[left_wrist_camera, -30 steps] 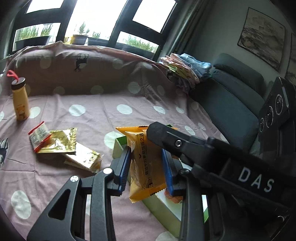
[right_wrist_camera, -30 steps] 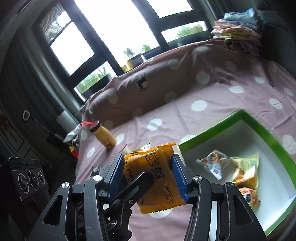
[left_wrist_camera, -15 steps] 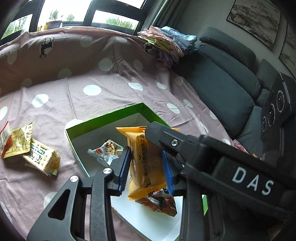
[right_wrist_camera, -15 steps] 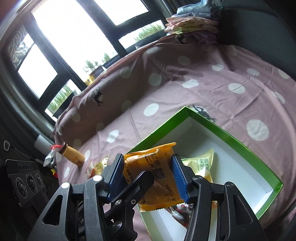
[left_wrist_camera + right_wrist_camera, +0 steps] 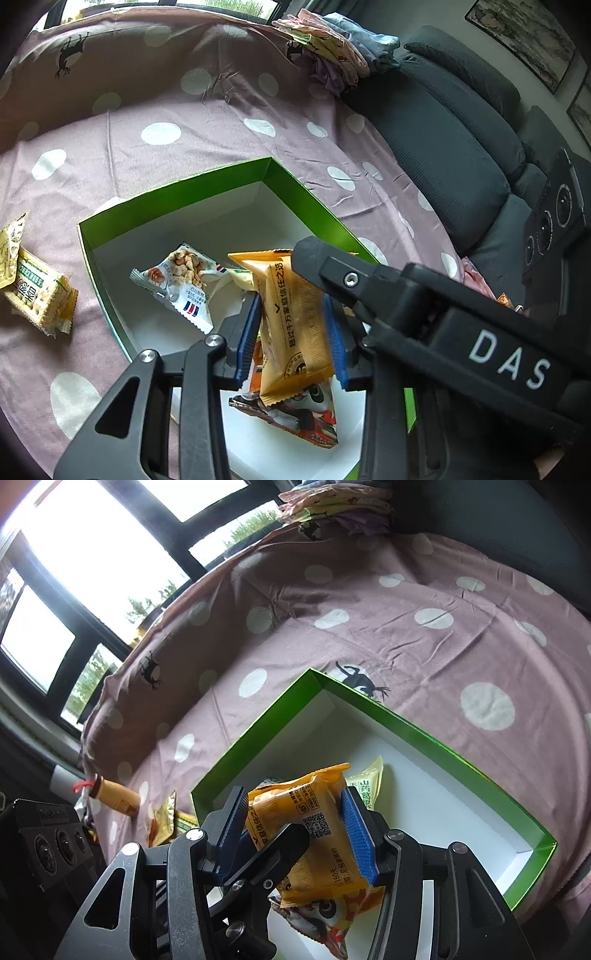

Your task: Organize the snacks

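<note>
An orange snack packet (image 5: 295, 325) (image 5: 314, 834) hangs just above the inside of a green-walled white box (image 5: 173, 199) (image 5: 424, 731). My left gripper (image 5: 293, 339) is shut on it, blue pads pressing its two sides. My right gripper (image 5: 295, 834) is shut on the same packet across its width. Each gripper's black finger crosses the other's view. In the box lie a white peanut packet (image 5: 184, 280), a red cartoon packet (image 5: 295, 417) (image 5: 325, 915) under the orange one, and a pale yellow packet (image 5: 369, 786).
The box sits on a pink polka-dot cloth (image 5: 166, 140). Yellow cracker packets (image 5: 37, 295) lie left of the box, with a yellow bottle (image 5: 114, 795) and a gold packet (image 5: 162, 816) beyond. Folded clothes (image 5: 332, 48) and a grey sofa (image 5: 461, 129) border the far right.
Both grippers carried the orange packet to the right and down, from over the cloth to over the box interior. The grip on the packet stayed the same.
</note>
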Demonstrator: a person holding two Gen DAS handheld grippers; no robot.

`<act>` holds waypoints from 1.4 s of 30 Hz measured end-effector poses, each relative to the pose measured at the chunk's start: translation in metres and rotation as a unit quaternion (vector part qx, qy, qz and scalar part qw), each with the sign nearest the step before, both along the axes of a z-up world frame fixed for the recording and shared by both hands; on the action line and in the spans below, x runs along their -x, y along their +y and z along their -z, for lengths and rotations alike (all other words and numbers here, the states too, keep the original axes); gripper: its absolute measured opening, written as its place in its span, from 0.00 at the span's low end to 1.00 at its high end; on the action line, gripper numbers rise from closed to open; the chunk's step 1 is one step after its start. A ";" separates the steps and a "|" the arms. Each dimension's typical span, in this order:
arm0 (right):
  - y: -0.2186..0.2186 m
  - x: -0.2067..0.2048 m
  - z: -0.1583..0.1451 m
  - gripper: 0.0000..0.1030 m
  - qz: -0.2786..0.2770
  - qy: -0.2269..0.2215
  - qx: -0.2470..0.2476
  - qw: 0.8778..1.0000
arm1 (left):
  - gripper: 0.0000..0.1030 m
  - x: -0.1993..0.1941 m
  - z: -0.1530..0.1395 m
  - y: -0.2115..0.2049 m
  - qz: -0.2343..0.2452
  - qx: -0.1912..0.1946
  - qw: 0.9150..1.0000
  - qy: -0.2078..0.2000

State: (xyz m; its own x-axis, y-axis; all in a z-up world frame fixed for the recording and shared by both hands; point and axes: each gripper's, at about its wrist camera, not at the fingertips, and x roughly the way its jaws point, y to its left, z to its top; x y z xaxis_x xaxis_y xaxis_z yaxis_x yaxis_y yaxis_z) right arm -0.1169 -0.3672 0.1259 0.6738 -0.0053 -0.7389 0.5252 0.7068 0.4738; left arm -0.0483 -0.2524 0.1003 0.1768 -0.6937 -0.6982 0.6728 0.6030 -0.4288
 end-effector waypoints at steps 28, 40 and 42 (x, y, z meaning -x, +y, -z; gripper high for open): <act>-0.016 -0.005 0.023 0.54 0.054 0.066 -0.008 0.996 | 0.34 -0.004 0.029 -0.010 -0.004 0.002 0.997 0.076; 0.021 -0.013 -0.007 0.72 0.035 0.026 0.072 0.996 | 0.73 0.005 -0.011 0.096 -0.117 0.003 0.993 0.001; 0.031 -0.018 -0.011 0.72 0.020 0.023 0.087 0.996 | 0.75 0.002 -0.014 0.124 -0.152 -0.009 0.988 0.000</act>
State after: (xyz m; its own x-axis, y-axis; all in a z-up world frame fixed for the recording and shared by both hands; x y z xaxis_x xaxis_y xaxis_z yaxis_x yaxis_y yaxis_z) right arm -0.0986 -0.3363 0.1365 0.6363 -0.1626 -0.7541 0.5725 0.7547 0.3204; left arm -0.0501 -0.1281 0.1141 0.3760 -0.5955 -0.7099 0.4592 0.7852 -0.4155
